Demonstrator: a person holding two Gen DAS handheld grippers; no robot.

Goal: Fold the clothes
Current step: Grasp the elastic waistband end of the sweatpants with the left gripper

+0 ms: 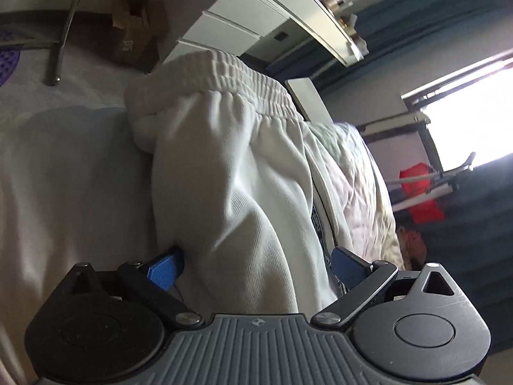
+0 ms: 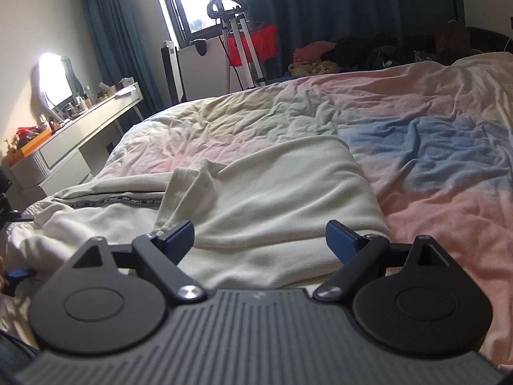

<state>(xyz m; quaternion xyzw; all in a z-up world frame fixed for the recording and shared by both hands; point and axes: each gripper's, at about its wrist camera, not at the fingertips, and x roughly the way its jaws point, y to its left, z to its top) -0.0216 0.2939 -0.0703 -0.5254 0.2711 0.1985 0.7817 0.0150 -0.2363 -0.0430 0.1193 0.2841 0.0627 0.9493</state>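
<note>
Up close in the left view, the left claw (image 1: 256, 266) stands wide around a bunched fold of the white sweatpants (image 1: 243, 166), waistband (image 1: 243, 77) at the far end, probably ready to pinch. Over in the right view, the right claw (image 2: 259, 240) gapes empty just above the pants' folded leg on the bed (image 2: 433, 166), likely lining up the next fold.

bunched white ribbed-waist sweatpants (image 1: 243, 166) hide the left tongs' (image 1: 256, 264) gap; small bottles on the white dresser (image 2: 80, 99) too small to identify.
</note>
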